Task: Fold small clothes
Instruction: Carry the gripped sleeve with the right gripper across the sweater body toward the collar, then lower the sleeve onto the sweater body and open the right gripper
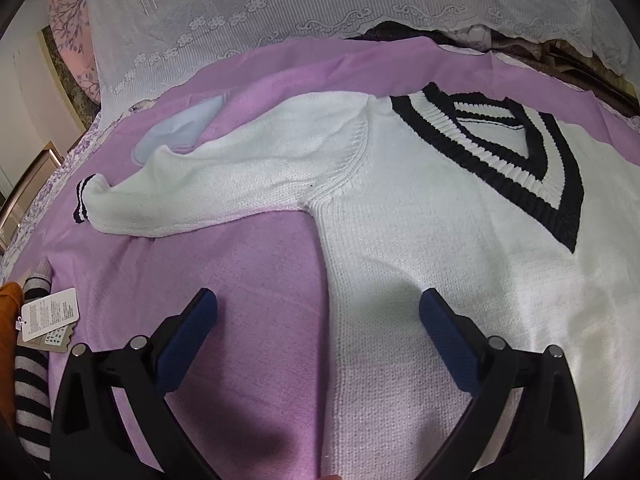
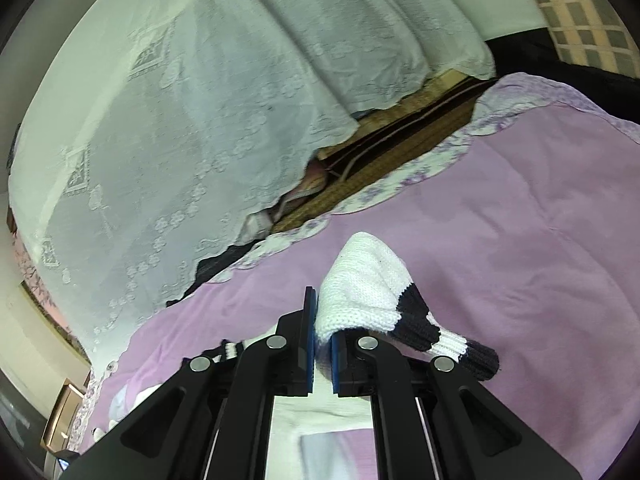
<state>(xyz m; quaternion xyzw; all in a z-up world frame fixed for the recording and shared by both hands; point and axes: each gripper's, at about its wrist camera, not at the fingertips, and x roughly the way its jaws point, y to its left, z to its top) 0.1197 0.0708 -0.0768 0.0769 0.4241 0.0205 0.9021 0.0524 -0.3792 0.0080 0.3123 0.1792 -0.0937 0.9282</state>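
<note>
White lace cover (image 1: 280, 12) drapes behind purple bedsheet (image 1: 248, 280); paper tags (image 1: 48, 316) left.

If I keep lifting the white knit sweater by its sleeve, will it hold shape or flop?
Probably flop: the sleeve end pinched in the right gripper already bends over the pads, its striped cuff drooping. The white sweater looks like thick, loose knit, so it may stretch and drag. On the purple sheet it should slide rather than roll.

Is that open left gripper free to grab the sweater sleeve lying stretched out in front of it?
Probably yes. The left gripper is open and empty, and the outstretched sleeve of the white sweater lies flat on the purple sheet with nothing over it.
</note>
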